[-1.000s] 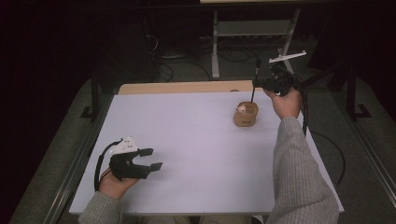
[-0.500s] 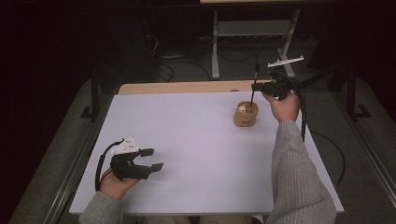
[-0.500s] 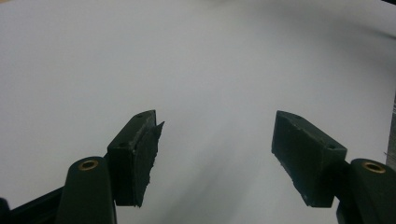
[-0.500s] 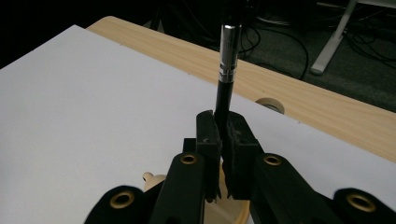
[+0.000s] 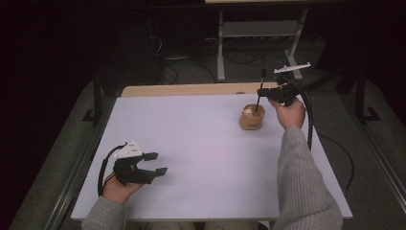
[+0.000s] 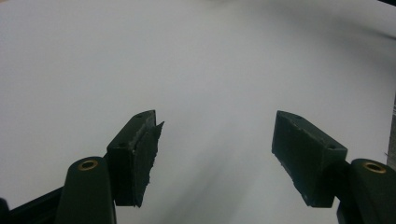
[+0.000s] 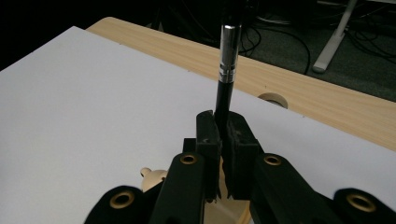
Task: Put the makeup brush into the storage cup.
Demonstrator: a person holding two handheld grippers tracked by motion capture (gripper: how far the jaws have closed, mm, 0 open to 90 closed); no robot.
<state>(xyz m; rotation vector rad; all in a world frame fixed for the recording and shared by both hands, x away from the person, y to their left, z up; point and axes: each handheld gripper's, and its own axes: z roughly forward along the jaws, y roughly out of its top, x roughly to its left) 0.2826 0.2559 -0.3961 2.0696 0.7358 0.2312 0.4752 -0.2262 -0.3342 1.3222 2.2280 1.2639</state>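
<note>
A small tan wooden cup (image 5: pixel 252 119) stands on the white table (image 5: pixel 201 143) at the far right. My right gripper (image 5: pixel 266 94) is just above and right of the cup, shut on a thin black pen (image 5: pixel 259 93) that stands upright with its lower end in the cup. In the right gripper view the pen (image 7: pixel 227 70) rises from between the closed jaws of the right gripper (image 7: pixel 223 135), silver band near its top, and the cup (image 7: pixel 156 179) shows below. My left gripper (image 5: pixel 155 164) rests open at the near left, empty; the left gripper (image 6: pixel 215 149) view looks over bare table.
A strip of pale wood (image 5: pixel 191 89) runs along the table's far edge, with a round hole (image 7: pixel 273 99) in it. Beyond are a metal stand (image 5: pixel 258 28) and cables on dark floor. A small pale piece (image 5: pixel 247 112) sits in the cup.
The right gripper has lowered slightly with the pen, bringing its lower end into the cup. The left gripper has stayed put.
</note>
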